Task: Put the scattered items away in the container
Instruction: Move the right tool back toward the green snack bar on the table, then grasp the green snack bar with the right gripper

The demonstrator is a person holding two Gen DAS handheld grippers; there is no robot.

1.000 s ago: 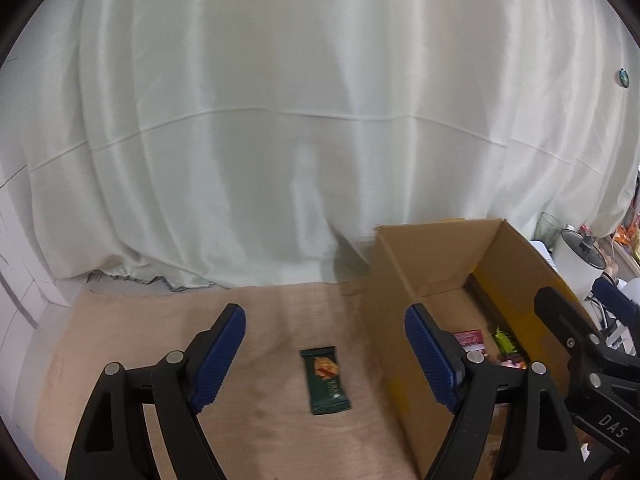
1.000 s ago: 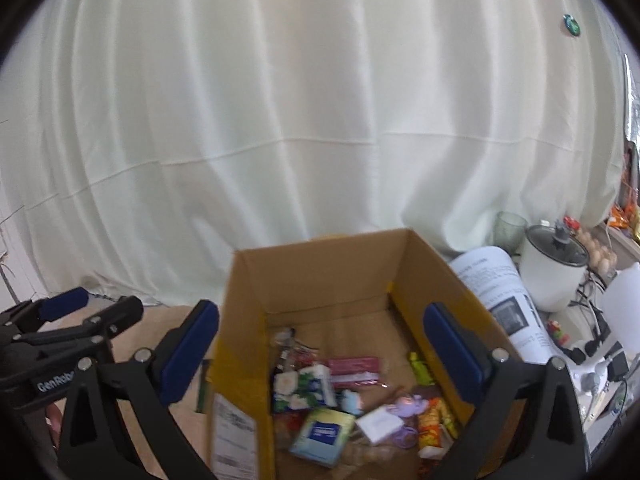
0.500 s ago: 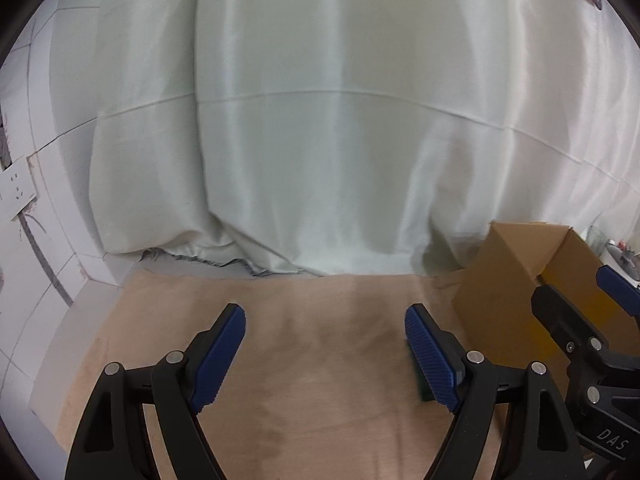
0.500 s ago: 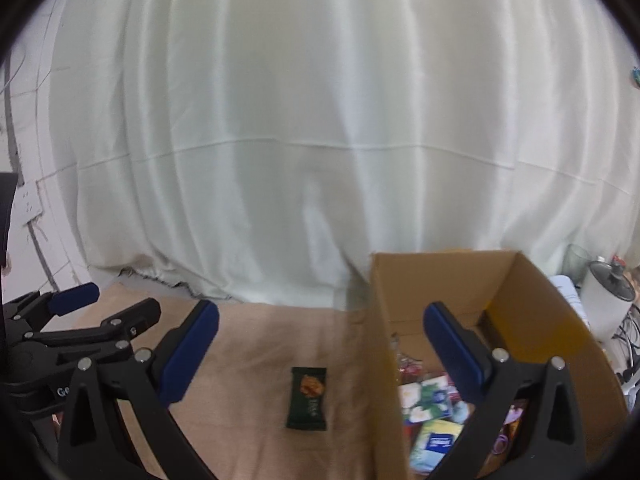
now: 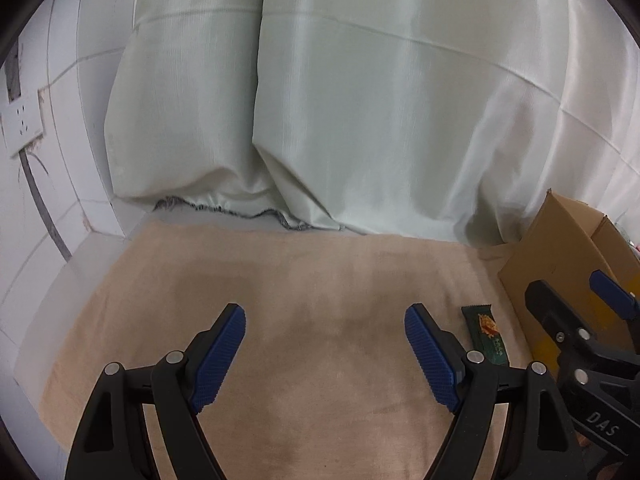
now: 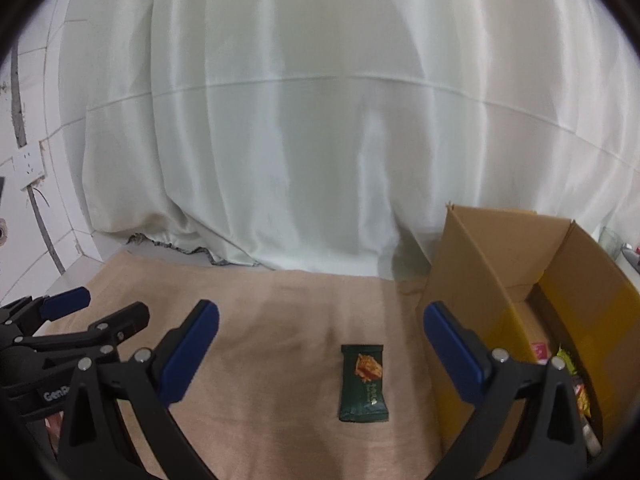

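Hovering over a tan cloth spread on a table, two hand-held pairs of tongs face a pale curtain that hangs behind the whole scene. At far left, a white tiled wall carries a socket plate. Next comes the left gripper, its blue-padded jaws released and standing wide apart with nothing but bare cloth between them. Just right of it lies the one scattered item, a dark green snack packet (an orange picture on its front), flat on the cloth and touched by neither tool; in the left wrist view it shows just beside the left gripper's right finger. The right gripper is likewise released, jaws wide, and in its own view the packet lies between its two fingers, nearer the right one, though lower on the cloth and clear of both pads. At far right stands an open cardboard box, flaps up, set just beside the packet; small colourful wrapped goods are partly visible on its floor behind the right gripper's finger.
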